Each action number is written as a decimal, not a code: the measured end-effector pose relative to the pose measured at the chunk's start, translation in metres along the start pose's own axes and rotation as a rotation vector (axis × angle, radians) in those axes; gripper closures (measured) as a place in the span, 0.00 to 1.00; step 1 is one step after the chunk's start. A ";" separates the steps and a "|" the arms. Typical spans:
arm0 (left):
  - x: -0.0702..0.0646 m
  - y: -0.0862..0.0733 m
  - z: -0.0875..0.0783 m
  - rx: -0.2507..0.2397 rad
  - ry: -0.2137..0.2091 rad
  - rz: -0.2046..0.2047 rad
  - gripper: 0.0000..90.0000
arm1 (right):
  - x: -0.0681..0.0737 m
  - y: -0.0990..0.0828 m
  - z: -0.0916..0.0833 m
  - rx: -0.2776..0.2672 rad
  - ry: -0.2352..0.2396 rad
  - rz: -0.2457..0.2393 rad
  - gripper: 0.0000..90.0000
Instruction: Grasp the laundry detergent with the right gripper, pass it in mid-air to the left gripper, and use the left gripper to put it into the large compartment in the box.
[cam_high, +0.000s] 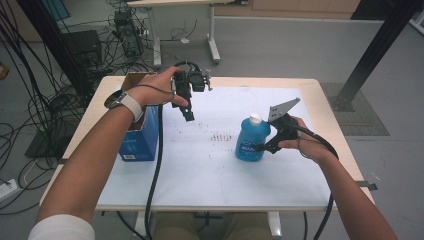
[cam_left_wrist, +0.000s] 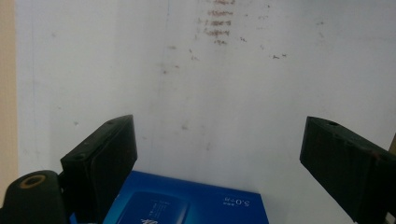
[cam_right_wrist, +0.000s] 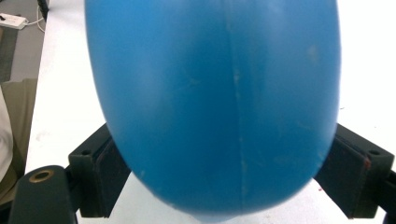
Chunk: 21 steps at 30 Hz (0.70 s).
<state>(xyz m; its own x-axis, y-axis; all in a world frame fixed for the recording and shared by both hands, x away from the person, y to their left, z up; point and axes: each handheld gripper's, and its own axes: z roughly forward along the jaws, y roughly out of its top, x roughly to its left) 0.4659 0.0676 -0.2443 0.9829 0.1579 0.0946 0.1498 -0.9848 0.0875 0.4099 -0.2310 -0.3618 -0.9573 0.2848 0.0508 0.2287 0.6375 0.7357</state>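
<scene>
Your right gripper (cam_high: 261, 147) was around the blue plastic bottle with the white cap (cam_high: 251, 139), which stood upright on the white sheet (cam_high: 210, 175) covering the pale wooden table (cam_high: 327, 107), right of the middle. In the right gripper view that bottle (cam_right_wrist: 215, 102) sat between the two black jaws, its bulging sides against both inner pads, so you had it clamped at the body rather than the neck. The grey three-cornered plate on that gripper stood just beside the bottle's cap.

Your left gripper (cam_high: 188, 116) hung above the sheet at the left rear, well apart from the bottle, pointing down. Its jaws stood wide with nothing between them; only stained white sheet (cam_left_wrist: 224, 93) lay past them. The blue cardboard box (cam_high: 141, 140) stood at the table's left edge, under your left wrist, and its printed blue face (cam_left_wrist: 187, 203) showed low between those jaws.
</scene>
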 end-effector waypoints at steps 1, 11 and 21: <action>0.000 0.000 0.000 0.000 0.000 0.004 0.13 | 0.000 0.000 0.000 -0.001 0.002 -0.003 0.15; 0.000 -0.001 0.000 -0.001 0.001 0.001 0.13 | 0.000 0.001 0.003 -0.009 0.005 -0.006 0.17; 0.001 -0.001 0.001 0.003 0.002 0.002 0.13 | 0.000 -0.001 0.005 -0.016 0.012 -0.007 0.19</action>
<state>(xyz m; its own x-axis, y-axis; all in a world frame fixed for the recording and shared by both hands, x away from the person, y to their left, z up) 0.4667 0.0685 -0.2454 0.9831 0.1556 0.0967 0.1477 -0.9855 0.0838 0.4103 -0.2279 -0.3659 -0.9609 0.2718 0.0535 0.2191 0.6275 0.7471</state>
